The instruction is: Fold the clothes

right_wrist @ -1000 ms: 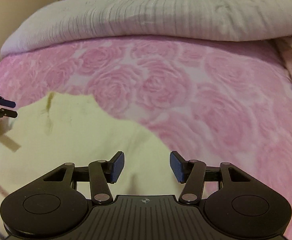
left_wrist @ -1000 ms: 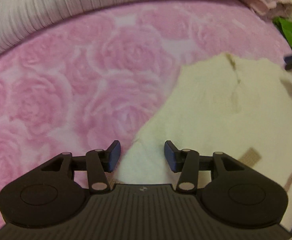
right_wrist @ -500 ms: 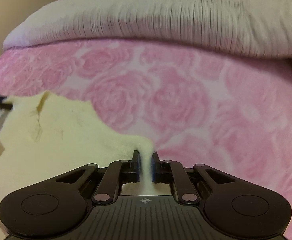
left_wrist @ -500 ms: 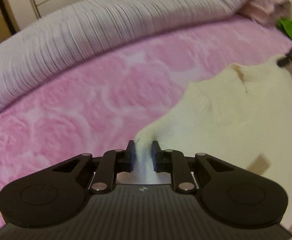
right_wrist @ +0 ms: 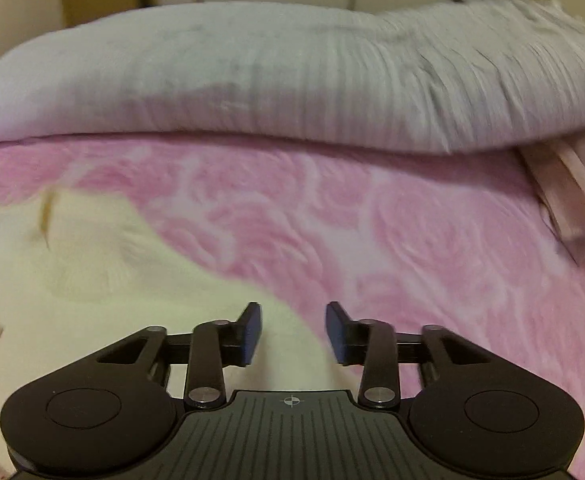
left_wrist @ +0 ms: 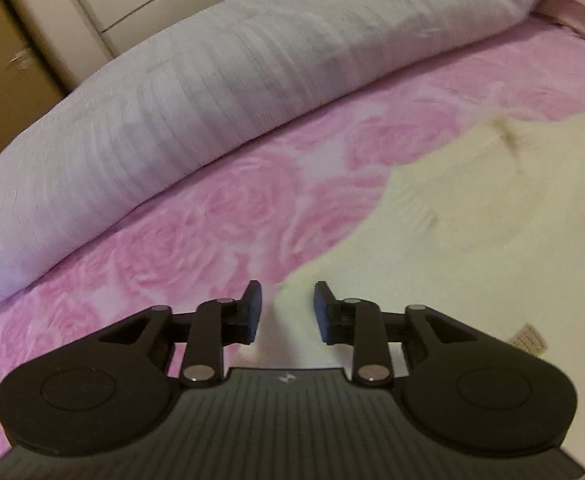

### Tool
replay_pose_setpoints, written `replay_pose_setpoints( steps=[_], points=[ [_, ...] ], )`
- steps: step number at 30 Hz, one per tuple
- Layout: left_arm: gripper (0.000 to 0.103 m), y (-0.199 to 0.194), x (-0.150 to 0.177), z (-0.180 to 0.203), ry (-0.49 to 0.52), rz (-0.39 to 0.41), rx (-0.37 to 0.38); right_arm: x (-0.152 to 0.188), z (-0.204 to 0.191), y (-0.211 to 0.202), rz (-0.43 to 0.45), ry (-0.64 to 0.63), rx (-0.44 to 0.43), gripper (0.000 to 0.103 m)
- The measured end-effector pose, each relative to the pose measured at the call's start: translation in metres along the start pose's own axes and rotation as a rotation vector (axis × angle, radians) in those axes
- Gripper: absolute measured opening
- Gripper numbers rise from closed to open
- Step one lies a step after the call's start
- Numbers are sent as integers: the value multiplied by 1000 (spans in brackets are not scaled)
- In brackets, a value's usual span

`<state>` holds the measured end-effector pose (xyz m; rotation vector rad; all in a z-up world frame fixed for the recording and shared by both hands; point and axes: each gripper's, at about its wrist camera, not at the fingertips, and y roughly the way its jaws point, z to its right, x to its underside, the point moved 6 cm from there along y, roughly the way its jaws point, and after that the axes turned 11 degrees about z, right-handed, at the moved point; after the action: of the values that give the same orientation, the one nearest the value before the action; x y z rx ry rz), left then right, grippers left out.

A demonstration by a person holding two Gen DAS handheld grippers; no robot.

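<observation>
- We see the cream top (left_wrist: 492,240) lying on the pink rose blanket (left_wrist: 252,208), in front of the long grey pillow (left_wrist: 252,80).
- Our left gripper (left_wrist: 286,312) has just been opening; its jaws are apart over the top's edge, pinching nothing.
- Our right gripper (right_wrist: 294,332) has just been opening too, with the top's other edge under the gap, not pinched.
- We think the folding has hardly begun: the top looks mostly spread out.

Cream knitted garment (left_wrist: 472,264) lies spread flat on pink rose-patterned blanket (left_wrist: 212,232)
</observation>
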<state>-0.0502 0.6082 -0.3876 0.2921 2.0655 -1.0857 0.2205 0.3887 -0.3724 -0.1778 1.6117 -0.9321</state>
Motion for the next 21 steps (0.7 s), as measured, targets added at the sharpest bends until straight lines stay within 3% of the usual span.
replay_pose_setpoints(
  steps=[2,5,9,12,16,21],
  points=[
    [26,-10,1,-9,-67,5,-18,4,6,-13,10,40,0,48],
    [22,-35,1,-17,-164,32,29,10,11,-37,26,91,-27,48],
    [15,-95,27,9,-134,33,107,36,-11,-83,3,55,-114,48],
    [14,-143,71,39,-151,-37,170,77,-40,-123,-58,-32,-154,48],
    [14,-206,138,77,-170,-155,176,150,-72,-178,-144,-157,-151,48],
    [14,-299,217,105,-209,-270,63,241,-69,-252,-240,-189,-63,48]
  ],
)
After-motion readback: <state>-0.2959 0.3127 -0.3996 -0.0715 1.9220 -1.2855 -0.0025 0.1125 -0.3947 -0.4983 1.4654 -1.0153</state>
